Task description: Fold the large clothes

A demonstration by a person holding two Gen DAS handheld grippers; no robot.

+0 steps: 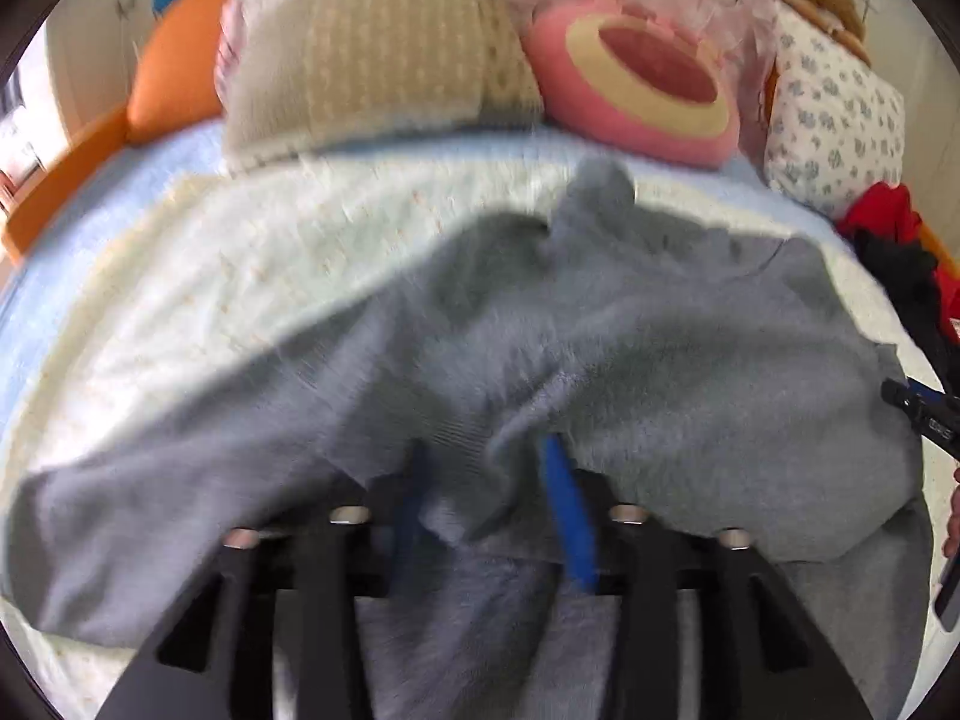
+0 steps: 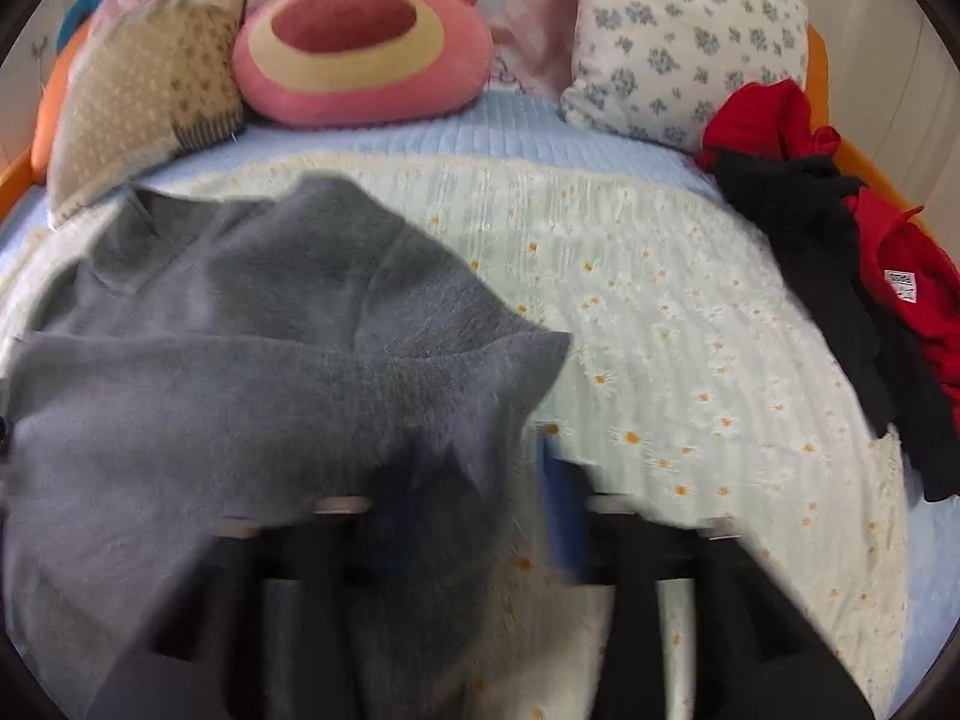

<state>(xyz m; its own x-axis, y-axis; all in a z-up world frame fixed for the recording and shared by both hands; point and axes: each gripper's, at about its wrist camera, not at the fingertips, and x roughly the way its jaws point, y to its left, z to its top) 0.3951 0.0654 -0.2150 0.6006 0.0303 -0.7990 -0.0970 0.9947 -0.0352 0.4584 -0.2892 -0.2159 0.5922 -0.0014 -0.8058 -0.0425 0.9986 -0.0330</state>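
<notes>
- Left wrist view: a grey sweater [image 1: 540, 348] is seen spread over a pale, flower-printed bedspread [image 1: 240, 276], with its knit bunched in folds just ahead of the left gripper [image 1: 486, 480].
- The blue-padded fingers [image 1: 567, 516] of the left gripper are held apart; a fold of the grey knit lies between them, but the pads are not seen pressing on it. The picture is blurred here.
- A beige cushion [image 1: 384, 54], a pink plush cushion [image 1: 636, 72] and a blue-flowered pillow [image 1: 834, 114] are lined up at the head of the bed, beside an orange bed frame [image 1: 174, 72].
- A pile of red and black clothes [image 1: 900, 246] is seen at the right edge; below it the other gripper's dark body enters the frame.

- Right wrist view: the grey sweater [image 2: 252, 372] is seen on the left part of the bedspread [image 2: 660, 324], its nearest corner draped over the right gripper [image 2: 480, 480].
- The jaws of the right gripper are held wide apart. The left finger is hidden under the grey knit and the right finger [image 2: 561, 510] stands clear over the bedspread; no clamping is seen, though the area is blurred.
- The red and black clothes [image 2: 852, 276] lie well apart from the sweater, at the right side of the bed.
- The pink plush cushion [image 2: 360, 48] is set between the beige cushion [image 2: 150, 78] and the flowered pillow [image 2: 690, 36].
</notes>
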